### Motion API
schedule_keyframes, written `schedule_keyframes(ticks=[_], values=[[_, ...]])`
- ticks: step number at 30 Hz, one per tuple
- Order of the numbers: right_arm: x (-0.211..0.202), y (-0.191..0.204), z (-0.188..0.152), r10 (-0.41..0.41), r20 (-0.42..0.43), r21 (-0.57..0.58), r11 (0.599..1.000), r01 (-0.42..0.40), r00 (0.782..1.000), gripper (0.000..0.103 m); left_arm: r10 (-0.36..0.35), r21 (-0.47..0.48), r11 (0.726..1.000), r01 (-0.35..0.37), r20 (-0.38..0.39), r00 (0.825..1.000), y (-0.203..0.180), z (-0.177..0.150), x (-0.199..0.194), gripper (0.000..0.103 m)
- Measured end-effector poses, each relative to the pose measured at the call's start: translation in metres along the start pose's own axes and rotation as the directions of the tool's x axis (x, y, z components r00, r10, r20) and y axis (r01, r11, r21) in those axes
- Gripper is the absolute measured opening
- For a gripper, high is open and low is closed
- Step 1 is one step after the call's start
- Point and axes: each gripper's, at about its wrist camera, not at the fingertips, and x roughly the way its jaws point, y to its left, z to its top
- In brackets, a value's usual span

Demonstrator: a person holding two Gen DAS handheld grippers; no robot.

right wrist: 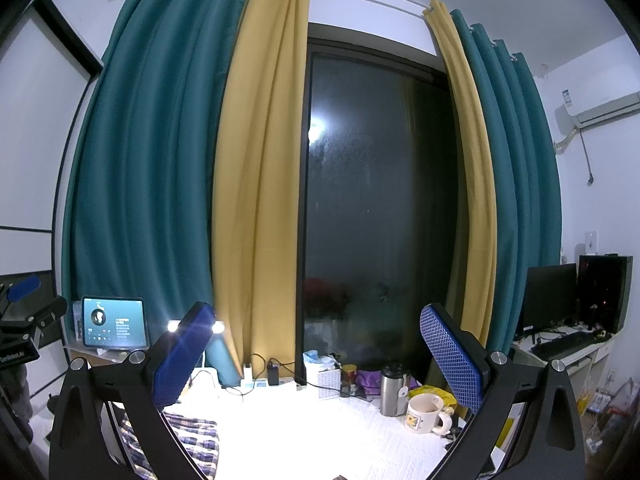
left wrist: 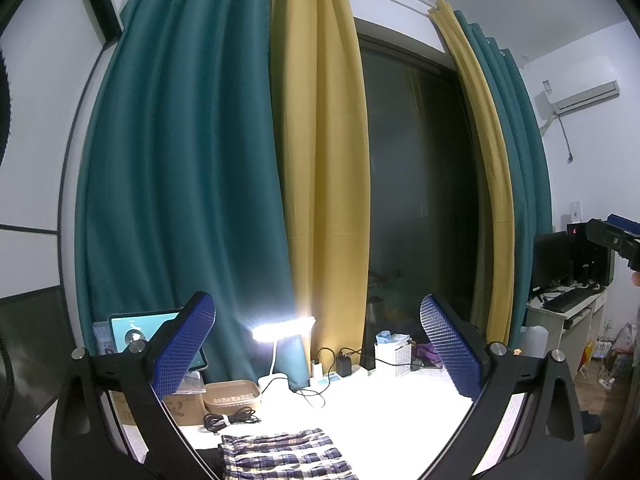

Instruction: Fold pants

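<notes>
Left wrist view: left gripper (left wrist: 318,344) and right gripper (right wrist: 318,350) both spread wide, gripping nothing, raised above plaid pants (left wrist: 286,456) on white table (left wrist: 392,420).

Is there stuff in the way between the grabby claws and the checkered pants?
Nothing visible blocks them. The plaid pants lie on the white table right below the open left gripper. The right gripper, open too, has them at its lower left. The black cable lies behind the pants.
</notes>
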Motion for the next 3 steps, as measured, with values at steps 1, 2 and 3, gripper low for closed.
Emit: schedule_keyframes(ticks=[1,2,3], values=[[-0.0003,0.0001,-0.0003,0.001,-0.002,-0.001,1.000,-0.001,1.000,0.103,0.000,0.000,1.000,0.000,0.000,1.000,-0.0003,0.0001,0.0002,0.102],[0.0014,-0.0003,-0.0006,0.002,-0.004,-0.001,1.000,-0.002,1.000,0.103,0.001,-0.001,1.000,-0.001,0.000,1.000,-0.0004,0.0001,0.0002,0.102],[0.0021,-0.0004,-0.0008,0.003,-0.006,-0.001,1.000,-0.003,1.000,0.103,0.001,-0.002,1.000,-0.001,0.000,1.000,-0.0001,0.0000,0.0002,0.102]])
